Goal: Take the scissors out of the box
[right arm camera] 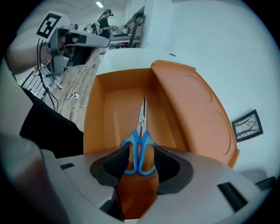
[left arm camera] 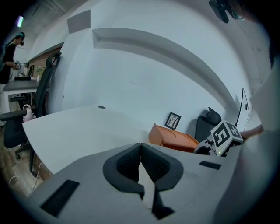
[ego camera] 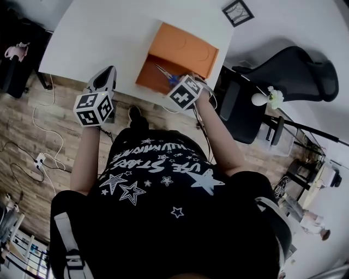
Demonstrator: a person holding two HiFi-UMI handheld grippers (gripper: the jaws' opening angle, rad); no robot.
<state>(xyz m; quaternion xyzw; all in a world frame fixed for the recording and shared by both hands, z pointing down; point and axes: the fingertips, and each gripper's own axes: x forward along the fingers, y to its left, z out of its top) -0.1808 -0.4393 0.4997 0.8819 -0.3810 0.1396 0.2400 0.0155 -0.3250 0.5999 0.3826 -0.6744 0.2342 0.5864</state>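
Observation:
An orange box [right arm camera: 94, 109] stands open on the white table [ego camera: 103, 38], its lid [right arm camera: 197, 109] folded back to the right. Blue-handled scissors [right arm camera: 140, 131] lie on the box floor, blades pointing away from me; the head view shows the scissors [ego camera: 165, 73] too. My right gripper [right arm camera: 139, 153] points steeply down into the box and stands open, with the blue handles between its pads. My left gripper [left arm camera: 140, 146] is shut on nothing and hovers at the table's near edge, left of the box [left arm camera: 173, 138]. In the head view the left gripper [ego camera: 103, 84] and right gripper [ego camera: 185, 91] flank the box's near side.
A small framed picture [ego camera: 238, 12] lies on the table beyond the box. A black office chair [ego camera: 289, 68] stands to the right of the table. Cables and a power strip [ego camera: 38, 159] lie on the wooden floor at the left.

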